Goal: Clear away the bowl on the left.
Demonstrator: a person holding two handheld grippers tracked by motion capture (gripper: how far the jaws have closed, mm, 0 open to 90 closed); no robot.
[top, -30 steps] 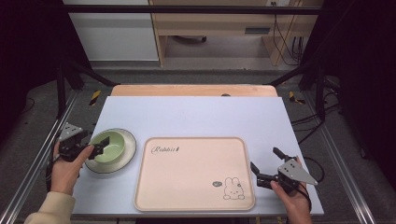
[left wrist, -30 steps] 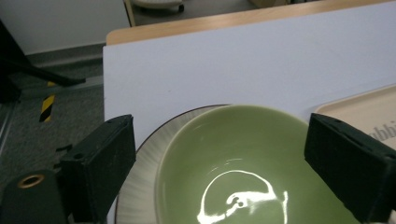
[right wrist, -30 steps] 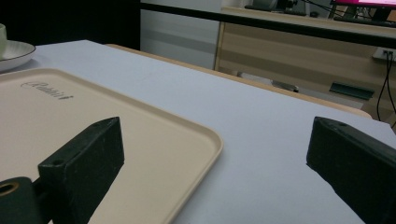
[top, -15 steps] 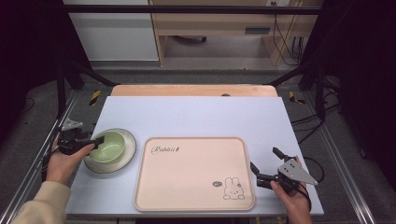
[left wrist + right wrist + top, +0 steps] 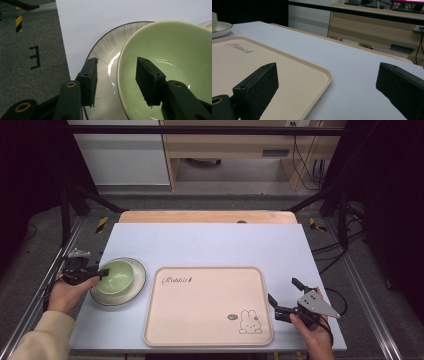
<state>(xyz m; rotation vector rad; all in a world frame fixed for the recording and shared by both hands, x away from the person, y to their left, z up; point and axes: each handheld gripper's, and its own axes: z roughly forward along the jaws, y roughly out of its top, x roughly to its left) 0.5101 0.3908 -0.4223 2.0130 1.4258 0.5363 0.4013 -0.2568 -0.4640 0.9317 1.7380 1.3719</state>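
high view first: green bowl sits on a pale plate at the table's left side, just beside the beige rabbit tray; the bowl and the tray hold nothing. left gripper is at the bowl's rim. right gripper hovers by the tray's right edge.

left gripper view: the jaws have just been closing, one inside the bowl, one outside over the plate, pads not pressing the wall.

right gripper view: jaws wide apart, astride the tray's corner, nothing gripped.

A beige tray with a rabbit drawing and the word "Rabbit" lies on the pale table; behind the table stands a wooden bench; cables hang at its right; yellow-black tape marks the floor.
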